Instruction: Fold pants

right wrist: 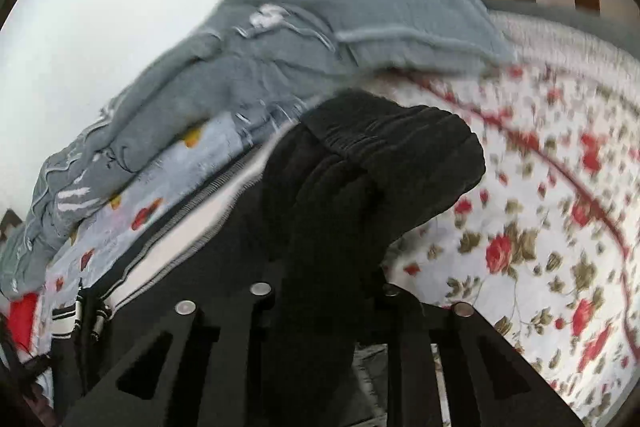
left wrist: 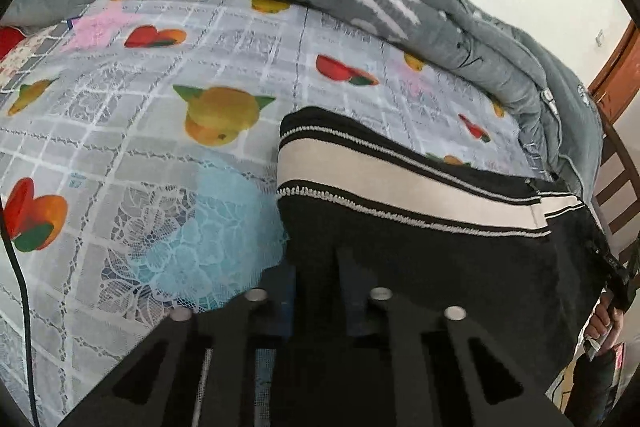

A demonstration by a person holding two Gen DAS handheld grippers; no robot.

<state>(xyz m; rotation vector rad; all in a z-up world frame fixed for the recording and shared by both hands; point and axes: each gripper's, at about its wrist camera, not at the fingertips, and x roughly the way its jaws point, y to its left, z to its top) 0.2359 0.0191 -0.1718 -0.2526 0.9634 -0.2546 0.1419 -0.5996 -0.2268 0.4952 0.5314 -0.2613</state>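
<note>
left gripper [left wrist: 318,267] clamped on black pants [left wrist: 440,247] lower centre, right gripper [right wrist: 324,291] pinching their waistband [right wrist: 384,147], fruit-print sheet [left wrist: 160,147] left

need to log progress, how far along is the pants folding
Early. Done: the black pants with the cream side stripe lie lengthwise on the fruit-print sheet. In hand: left gripper and right gripper are both shut on black fabric, the right near the elastic waistband. Left: no finished fold shows yet.
</note>
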